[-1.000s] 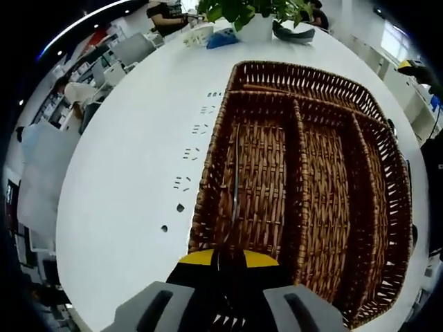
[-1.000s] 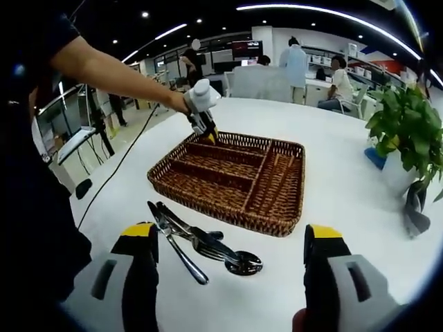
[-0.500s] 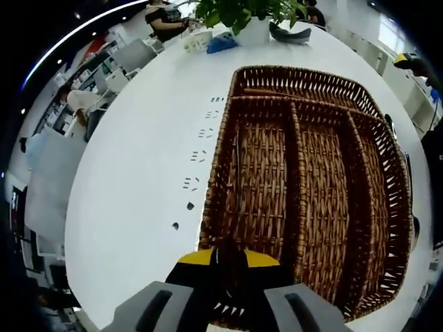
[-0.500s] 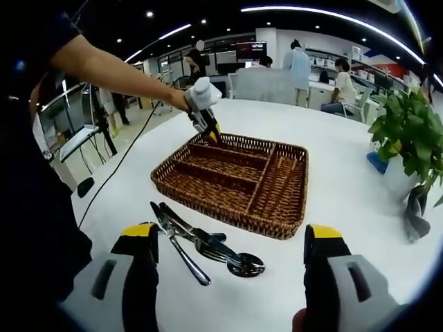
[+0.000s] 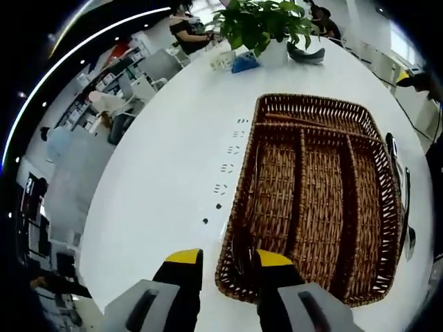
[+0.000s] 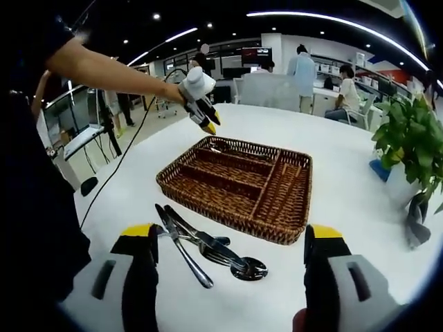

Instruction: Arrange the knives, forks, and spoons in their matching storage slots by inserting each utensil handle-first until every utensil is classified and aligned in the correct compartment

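A brown wicker tray (image 6: 291, 207) sits near the middle of a round white worktop (image 6: 346, 173). It has three long slots side by side and one cross slot at the far end. In the left gripper view a single utensil (image 5: 240, 250) lies lengthwise in the slot nearest the left edge, only its dark end showing just beyond my left tongs (image 5: 228, 266); I cannot tell which kind it is. Those tongs are spread apart with nothing between them, lifted above the tray's near corner, which I judge means that piece is already dropped off.

The remaining cutlery (image 6: 208, 249), knives and at least one spoon, lies in a loose overlapping heap on the worktop just in front of the tray, between the jaws of my right tongs (image 6: 228, 273). The right tongs are wide apart and hold nothing, low and facing the heap, well placed to take the next piece.

A potted plant (image 6: 412, 138) stands at the worktop's edge, well clear of the tray
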{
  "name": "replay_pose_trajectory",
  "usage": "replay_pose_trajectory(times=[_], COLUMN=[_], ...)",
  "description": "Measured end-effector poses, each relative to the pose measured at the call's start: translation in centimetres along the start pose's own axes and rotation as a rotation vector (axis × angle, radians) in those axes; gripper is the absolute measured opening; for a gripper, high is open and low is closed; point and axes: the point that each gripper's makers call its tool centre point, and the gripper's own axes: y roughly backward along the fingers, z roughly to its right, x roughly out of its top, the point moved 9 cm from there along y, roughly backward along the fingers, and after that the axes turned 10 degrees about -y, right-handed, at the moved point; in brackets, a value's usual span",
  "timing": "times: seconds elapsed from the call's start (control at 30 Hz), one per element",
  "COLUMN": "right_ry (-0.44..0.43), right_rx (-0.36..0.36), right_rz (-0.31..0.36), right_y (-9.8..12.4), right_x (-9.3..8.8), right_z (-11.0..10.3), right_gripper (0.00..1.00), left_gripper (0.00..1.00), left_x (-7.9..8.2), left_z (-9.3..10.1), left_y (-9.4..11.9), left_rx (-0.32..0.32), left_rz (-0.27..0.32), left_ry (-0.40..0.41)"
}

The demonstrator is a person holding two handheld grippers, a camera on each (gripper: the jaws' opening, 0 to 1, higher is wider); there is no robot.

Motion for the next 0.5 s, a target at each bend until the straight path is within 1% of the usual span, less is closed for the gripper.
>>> replay_pose_trajectory(times=[0.07,0.13,0.2,0.23,0.27,0.33,0.4,0.43,0.5], right_ry=[0.009,0.017,0.026,0.029,0.035,0.051,0.063,0.073,0.096], right_rx=[0.007,0.013,0.019,0.021,0.025,0.025,0.029,0.031,0.033], right_rz=[0.001,0.002,0.010,0.010,0.007,0.000,-0.006,-0.005,-0.012], right_y=[0.0,0.0,0.1,0.1,0.2,0.3,0.4,0.5,0.7], right_x=[0.0,0.1,0.2,0.2,0.2,0.1,-0.1,-0.1,-0.3], right_z=[0.0,0.0,0.1,0.2,0.3,0.6,0.9,1.1,1.4], right_gripper=[0.90,0.91,0.92,0.92,0.93,0.94,0.95,0.95,0.96], left_gripper=[0.39,0.41,0.45,0.46,0.45,0.47,0.54,0.61,0.68], left_x=[0.1,0.2,0.1,0.1,0.0,-0.2,-0.4,-0.4,-0.5], left_z=[0.4,0.8,2.0,2.6,3.4,4.6,6.5,7.3,9.3], left_y=[1.3,2.5,4.2,4.7,5.5,6.4,7.5,7.9,9.0], left_rx=[0.012,0.028,0.043,0.040,0.050,0.070,0.083,0.089,0.121], left_rz=[0.037,0.061,0.096,0.118,0.133,0.150,0.196,0.215,0.264], left_ry=[0.059,0.088,0.139,0.165,0.207,0.249,0.318,0.348,0.417])
